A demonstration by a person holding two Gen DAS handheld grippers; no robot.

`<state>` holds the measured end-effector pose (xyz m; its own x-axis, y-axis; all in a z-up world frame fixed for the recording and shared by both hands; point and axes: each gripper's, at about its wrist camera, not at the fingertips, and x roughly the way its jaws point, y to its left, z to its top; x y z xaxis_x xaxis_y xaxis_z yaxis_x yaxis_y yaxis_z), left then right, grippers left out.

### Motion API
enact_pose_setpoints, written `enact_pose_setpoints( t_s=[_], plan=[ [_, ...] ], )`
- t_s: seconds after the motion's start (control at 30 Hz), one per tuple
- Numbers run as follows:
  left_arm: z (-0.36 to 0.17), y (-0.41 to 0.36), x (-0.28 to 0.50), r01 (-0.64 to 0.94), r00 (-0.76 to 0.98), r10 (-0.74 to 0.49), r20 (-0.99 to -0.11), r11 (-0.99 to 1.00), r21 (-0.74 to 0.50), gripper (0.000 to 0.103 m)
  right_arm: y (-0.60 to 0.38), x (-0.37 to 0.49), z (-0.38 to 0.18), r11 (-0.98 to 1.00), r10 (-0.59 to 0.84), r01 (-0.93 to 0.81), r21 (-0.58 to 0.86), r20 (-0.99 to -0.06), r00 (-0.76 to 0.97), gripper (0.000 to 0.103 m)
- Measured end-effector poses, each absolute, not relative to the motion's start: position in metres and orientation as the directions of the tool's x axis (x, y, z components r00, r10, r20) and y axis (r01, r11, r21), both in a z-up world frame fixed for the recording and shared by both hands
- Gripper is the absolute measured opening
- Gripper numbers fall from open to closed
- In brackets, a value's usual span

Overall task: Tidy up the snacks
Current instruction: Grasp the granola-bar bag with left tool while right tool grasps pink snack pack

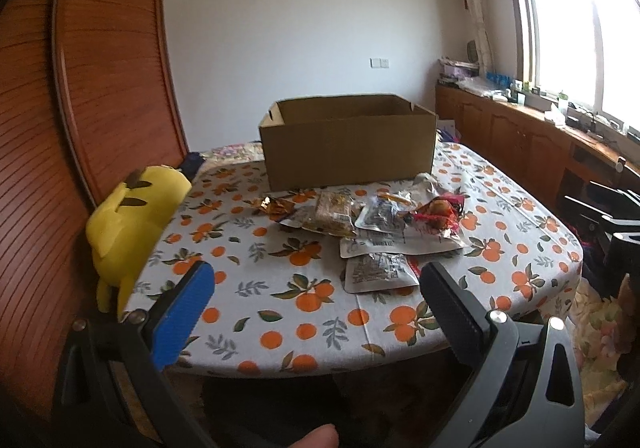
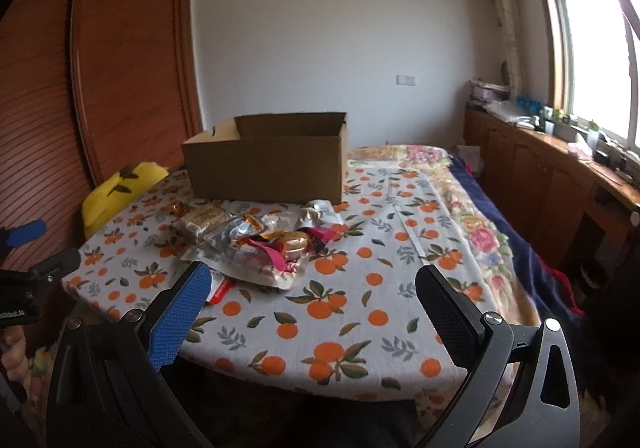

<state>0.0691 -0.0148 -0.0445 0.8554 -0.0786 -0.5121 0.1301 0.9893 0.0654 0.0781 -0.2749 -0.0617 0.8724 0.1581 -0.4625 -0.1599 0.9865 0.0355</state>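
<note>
Both tongs are hanging over the near edge of the tabletop (image 1: 280, 312), and nothing is being gripped yet. The left tongs (image 1: 316, 312) are standing wide open and empty, blue pad on one side, black on the other; the right tongs (image 2: 312, 312) are spread just as wide and holding nothing either.

The snacks (image 1: 372, 224) are lying in a loose, overlapping heap in the middle of the orange-print cloth, just in front of the open cardboard box (image 1: 348, 143), which looks like the place they are meant to go. A silver pouch (image 1: 378, 272) is sitting nearest the left tongs, at the heap's near edge.

Starting with that pouch seems wisest: it is lying flat, so coming in low and pinching an edge would probably work better than pressing down from above. A yellow plush toy (image 1: 128, 224) is sitting at the left edge, well clear of the heap.
</note>
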Motion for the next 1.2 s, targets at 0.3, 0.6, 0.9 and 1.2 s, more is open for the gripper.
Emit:
enact_pose_setpoints(
  t_s=[0.3,0.6,0.9,1.2],
  plan=[
    [-0.067,-0.016,0.113,0.159,0.814,-0.117,-0.569,0.987,0.024,0.102,-0.268,0.136,-0.081,0.966,0.240,-0.254,0.049,-0.532,0.812,0.102],
    [-0.071,-0.008,0.158,0.195,0.788,-0.169,-0.592,0.981,-0.020,0.101,-0.259,0.208,-0.109,0.931,0.363,-0.300,0.210,-0.633,0.684,0.084],
    [-0.074,0.009,0.193,0.213,0.760,-0.223,-0.611,0.973,-0.091,0.101,-0.245,0.257,-0.119,0.948,0.316,-0.235,0.213,-0.690,0.651,0.061],
    [-0.070,0.013,0.218,0.233,0.753,-0.238,-0.613,0.968,-0.090,0.101,-0.241,0.267,-0.132,0.958,0.270,-0.248,0.146,-0.755,0.598,0.055]
  ],
)
